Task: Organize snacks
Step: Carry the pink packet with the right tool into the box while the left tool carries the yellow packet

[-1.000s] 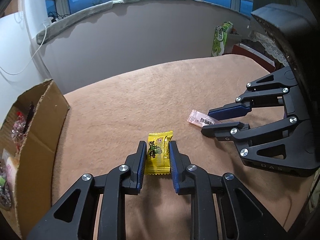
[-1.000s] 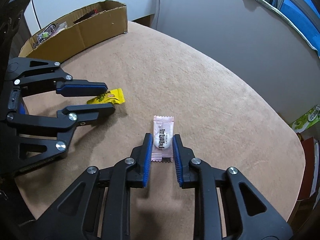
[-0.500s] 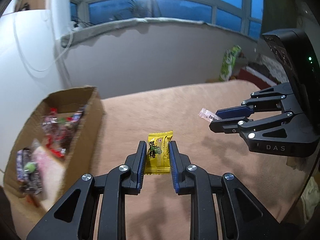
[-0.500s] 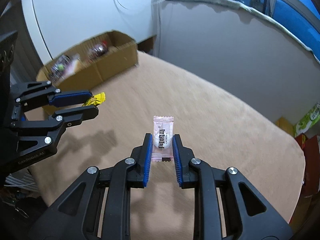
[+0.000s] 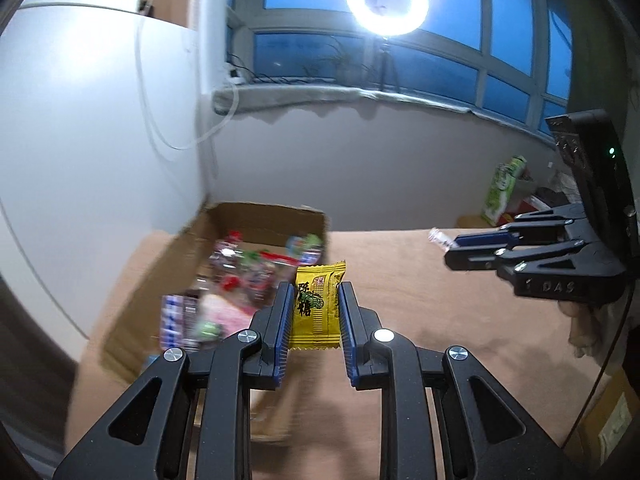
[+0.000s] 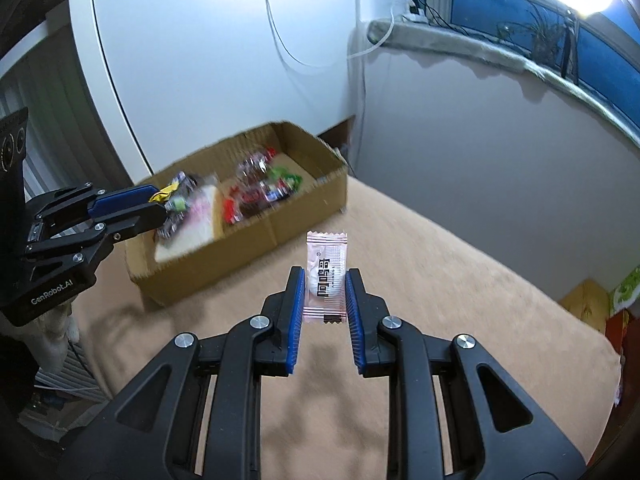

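My left gripper (image 5: 313, 296) is shut on a yellow candy packet (image 5: 316, 306) and holds it in the air by the near right corner of an open cardboard box (image 5: 256, 216) full of wrapped snacks. My right gripper (image 6: 325, 282) is shut on a pale pink candy packet (image 6: 325, 276), held above the tan table (image 6: 460, 288) to the right of the box (image 6: 304, 196). In the right wrist view the left gripper (image 6: 160, 204) hangs over the box's near left part with the yellow packet's end (image 6: 162, 196) showing. In the left wrist view the right gripper (image 5: 452, 248) shows at far right with the pink packet's tip (image 5: 438, 237).
A white curved wall (image 5: 100, 160) and a grey wall under a window sill (image 5: 360, 98) stand behind the table. A ring light (image 5: 386, 0) shines at the window. A green bag (image 5: 506, 188) and red items sit on the floor beyond the table's right edge.
Both grippers have lifted their packets off the table and swung left toward the cardboard box, which now fills more of each view. Both grips have stayed shut.
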`<state>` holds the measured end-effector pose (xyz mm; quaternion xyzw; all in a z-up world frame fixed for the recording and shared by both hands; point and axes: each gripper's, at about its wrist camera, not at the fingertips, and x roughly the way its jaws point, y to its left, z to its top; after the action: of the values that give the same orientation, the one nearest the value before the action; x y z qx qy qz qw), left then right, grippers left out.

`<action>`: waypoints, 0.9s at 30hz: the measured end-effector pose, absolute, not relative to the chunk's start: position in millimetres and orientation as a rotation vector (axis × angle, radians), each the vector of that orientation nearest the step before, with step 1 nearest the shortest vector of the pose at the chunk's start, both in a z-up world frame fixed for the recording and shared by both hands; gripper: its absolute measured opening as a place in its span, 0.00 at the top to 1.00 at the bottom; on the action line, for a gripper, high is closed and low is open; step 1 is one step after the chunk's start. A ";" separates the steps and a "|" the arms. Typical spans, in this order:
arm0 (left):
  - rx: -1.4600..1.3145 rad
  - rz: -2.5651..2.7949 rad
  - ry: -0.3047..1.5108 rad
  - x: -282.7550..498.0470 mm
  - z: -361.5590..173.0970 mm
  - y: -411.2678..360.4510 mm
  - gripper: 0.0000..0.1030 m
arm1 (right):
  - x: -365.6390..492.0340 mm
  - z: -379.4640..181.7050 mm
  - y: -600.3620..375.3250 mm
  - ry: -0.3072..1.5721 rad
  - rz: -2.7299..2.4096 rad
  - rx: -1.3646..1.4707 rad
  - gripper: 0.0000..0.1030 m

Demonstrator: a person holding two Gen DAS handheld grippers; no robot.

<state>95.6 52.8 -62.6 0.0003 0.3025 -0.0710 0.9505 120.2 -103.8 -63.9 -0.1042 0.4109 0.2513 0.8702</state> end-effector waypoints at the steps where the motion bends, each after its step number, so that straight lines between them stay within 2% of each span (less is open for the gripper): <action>1: 0.004 -0.130 0.613 96.5 -60.9 58.6 0.80 | 123.5 -61.1 -99.5 0.855 0.531 -0.212 0.79; 15: 0.019 -0.020 0.579 109.6 -46.9 112.1 0.80 | 166.5 -48.0 -39.3 0.835 0.604 -0.198 0.79; 27: -0.012 -0.015 0.597 123.1 -56.1 122.9 0.80 | 195.0 -67.9 -5.1 0.906 0.662 -0.140 0.79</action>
<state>123.1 122.9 -56.1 -0.0059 0.2941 -0.0073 0.9557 195.0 -5.1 -67.9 -0.0666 0.4292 0.3136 0.8444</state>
